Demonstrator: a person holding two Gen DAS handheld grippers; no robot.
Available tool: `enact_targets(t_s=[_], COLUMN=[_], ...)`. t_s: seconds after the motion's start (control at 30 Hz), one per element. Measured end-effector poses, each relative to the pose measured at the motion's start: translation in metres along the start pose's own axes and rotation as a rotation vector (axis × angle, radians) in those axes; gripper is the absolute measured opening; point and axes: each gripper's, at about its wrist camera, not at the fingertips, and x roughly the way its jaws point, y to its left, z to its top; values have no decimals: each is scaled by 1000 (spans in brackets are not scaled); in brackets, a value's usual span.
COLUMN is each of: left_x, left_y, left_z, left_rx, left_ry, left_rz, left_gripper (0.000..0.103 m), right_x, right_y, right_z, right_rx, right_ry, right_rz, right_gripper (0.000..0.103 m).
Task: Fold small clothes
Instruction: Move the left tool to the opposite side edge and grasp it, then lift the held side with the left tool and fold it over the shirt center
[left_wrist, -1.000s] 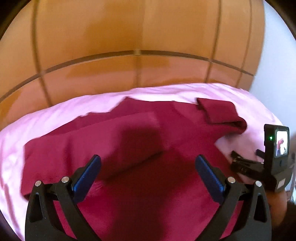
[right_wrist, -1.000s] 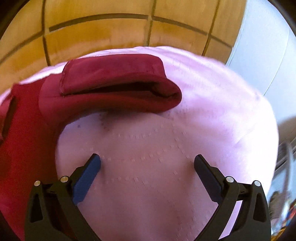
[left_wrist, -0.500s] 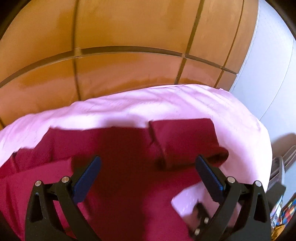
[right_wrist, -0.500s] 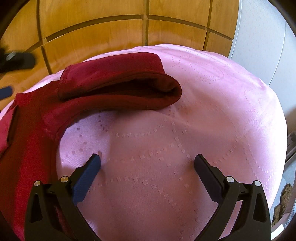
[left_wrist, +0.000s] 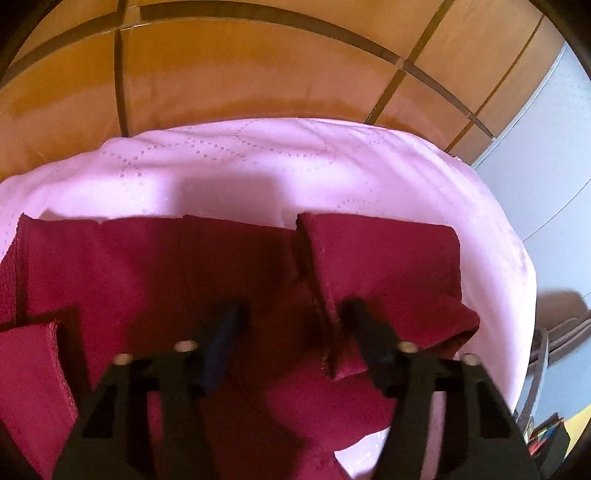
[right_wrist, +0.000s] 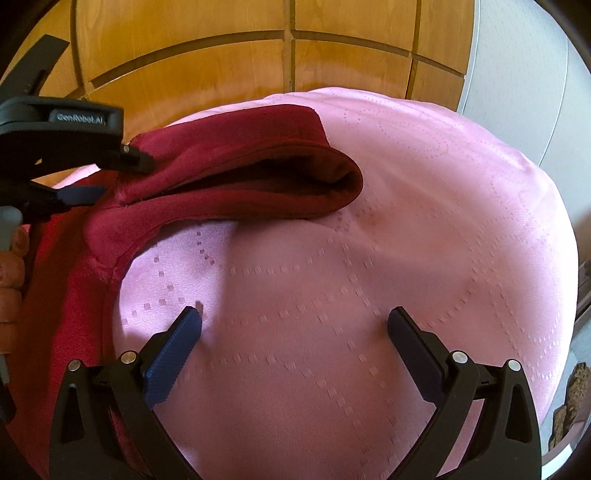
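Observation:
A dark red garment (left_wrist: 221, 273) lies spread on the pink cloth (left_wrist: 258, 166), with its right sleeve (left_wrist: 384, 258) folded over. My left gripper (left_wrist: 291, 317) is low over the seam where the sleeve joins the body, its jaws partly closed and straddling the fabric, still apart. In the right wrist view the same sleeve (right_wrist: 236, 170) lies at upper left, with the left gripper (right_wrist: 110, 173) at its shoulder end. My right gripper (right_wrist: 291, 321) is open and empty over bare pink cloth (right_wrist: 406, 221), below the sleeve.
The pink cloth covers a rounded table; its edge drops off at the right (left_wrist: 517, 280). Wooden panels (left_wrist: 258, 66) stand behind it. A white wall (right_wrist: 524, 74) is at the right, with clutter on the floor (left_wrist: 546, 435).
My left gripper has swung right and down onto the sleeve's shoulder seam, and its jaws have narrowed. My right gripper has stayed open, drifting slightly, and the left gripper has come into its view.

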Motion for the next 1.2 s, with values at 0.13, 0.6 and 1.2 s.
enact_targets(t_s=[0.13,0.6,1.2], left_x=[-11,-82,-163], left_y=[3,25,115], left_z=[2,-12,-45], left_rx=[-29,-51,-225], left_ry=[3,-109,-217], left_rz=[-93,-151,-230], left_gripper=[8,4,2], right_x=[0,0,-3], right_y=[0,0,-2], right_z=[0,0,1], right_rx=[-1,-5,-9], right_ry=[0,-1,-4], right_rz=[-1,-5,-12], right_gripper=[100,100,100])
